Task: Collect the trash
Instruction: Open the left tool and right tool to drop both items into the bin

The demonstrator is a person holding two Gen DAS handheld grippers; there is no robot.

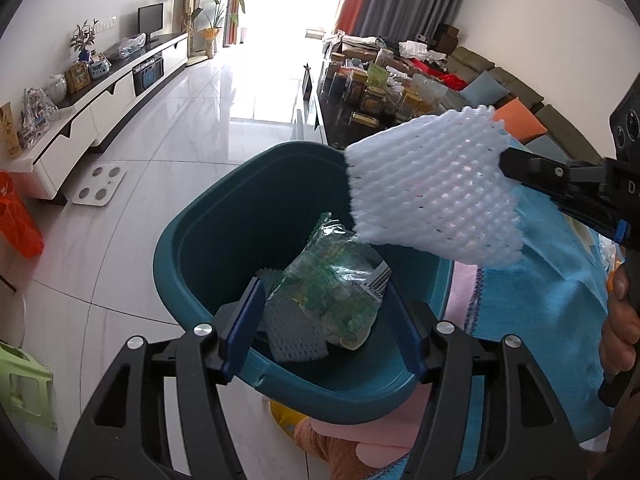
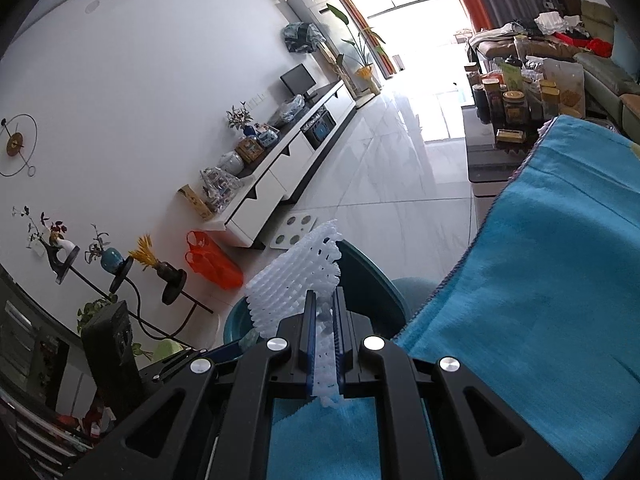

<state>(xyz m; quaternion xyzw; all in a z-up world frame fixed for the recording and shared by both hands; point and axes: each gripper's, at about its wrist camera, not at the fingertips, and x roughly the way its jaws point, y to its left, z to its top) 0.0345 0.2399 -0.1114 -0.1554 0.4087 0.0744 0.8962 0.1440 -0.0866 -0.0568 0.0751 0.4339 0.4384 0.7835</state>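
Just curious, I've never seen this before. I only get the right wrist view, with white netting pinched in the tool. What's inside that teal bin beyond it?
Observer: The left wrist view looks into the bin. A clear wrapper with green print and a grey foam net piece lie inside.
Operator: And my netting?
Observer: The white foam net hangs over the bin's right rim and is not yet inside.
Operator: The other tool?
Observer: The left tool is open above the bin, and the wrapper shows between its fingers.
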